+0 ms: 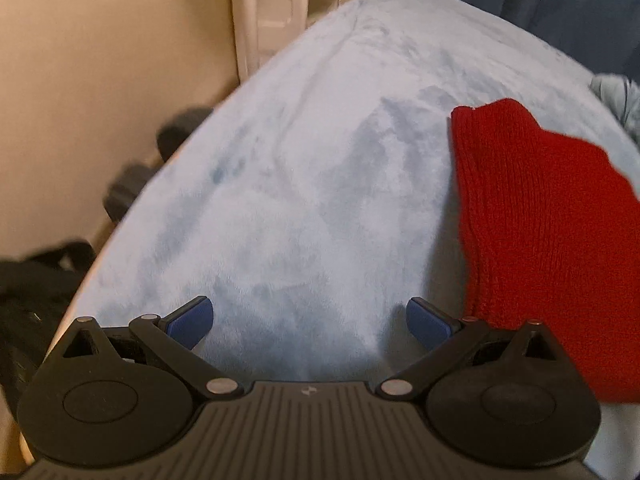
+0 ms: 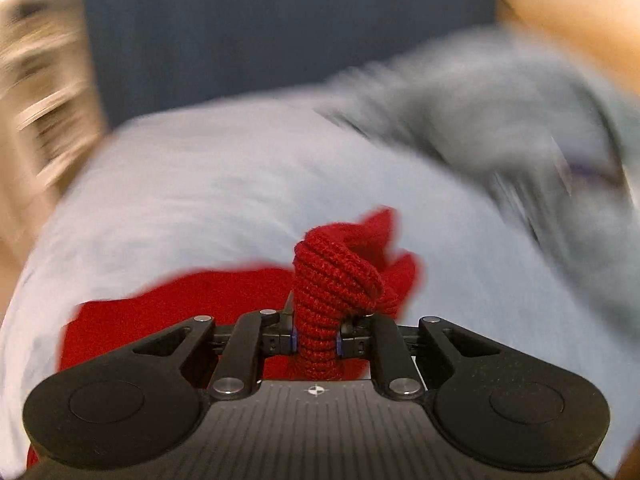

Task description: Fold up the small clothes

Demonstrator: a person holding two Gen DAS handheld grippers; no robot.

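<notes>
Red knit (image 1: pixel 536 240) lies on the pale blue bed (image 1: pixel 300 160), toward its right side in the left wrist view, with one ribbed edge running down toward the near edge. Going from the left: past the bed's left edge sit dark blurred things on the floor (image 1: pixel 132 188) against a beige wall, too soft to name. Next, the left tongs (image 1: pixel 310 322) hang above bare blanket with their blue pads wide apart and nothing between them, just left of the knit's ribbed edge; they look placed to take that edge once it is presented. Further right, the right tongs (image 2: pixel 316 340) are clamped on a bunched, twisted rope of the red knit, pads pressed in from both sides, the rest of the cloth trailing down and leftward onto the bed. That grip probably serves to lift the piece clear so it can be spread for folding. Behind it a grey heap of clothes (image 2: pixel 520 120) sits at the bed's far right, heavily blurred; it crowds the space there, so the flat spot for folding is the open middle of the bed.
</notes>
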